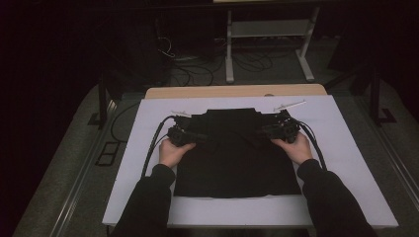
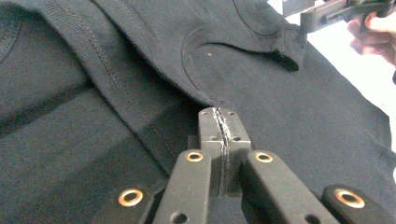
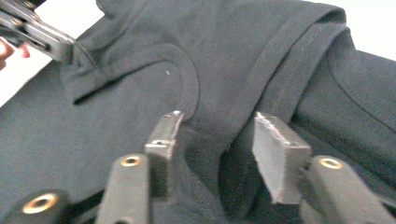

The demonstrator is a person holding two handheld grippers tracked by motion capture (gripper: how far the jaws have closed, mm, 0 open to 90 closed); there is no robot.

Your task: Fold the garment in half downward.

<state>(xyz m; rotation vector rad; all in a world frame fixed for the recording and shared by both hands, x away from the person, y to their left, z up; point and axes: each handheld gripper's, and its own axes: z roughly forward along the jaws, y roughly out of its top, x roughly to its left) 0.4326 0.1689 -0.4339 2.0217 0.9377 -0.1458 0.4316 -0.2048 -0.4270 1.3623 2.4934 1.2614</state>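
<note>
A black garment (image 1: 237,158) is lying flat on the white board (image 1: 346,148) that is covering the table, roughly at the middle of it. Its long axis is running from the person's side toward the far edge, with the straight hem sitting nearest the person and the folded upper part pointing away. The side flaps are lying turned in over the body near the far end.

The left gripper (image 1: 190,136) is resting at the garment's left edge, held by the left hand (image 1: 170,150). In the left gripper view its jaws are standing pressed together, pinching a thin edge of the dark fabric (image 2: 140,70) between the pads.

The right gripper (image 1: 276,132) is sitting at the garment's right edge under the right hand (image 1: 296,148). In the right gripper view its jaws are standing partly apart, with a fold of the cloth (image 3: 233,84) lying between them and the pads not pressing on it
</note>
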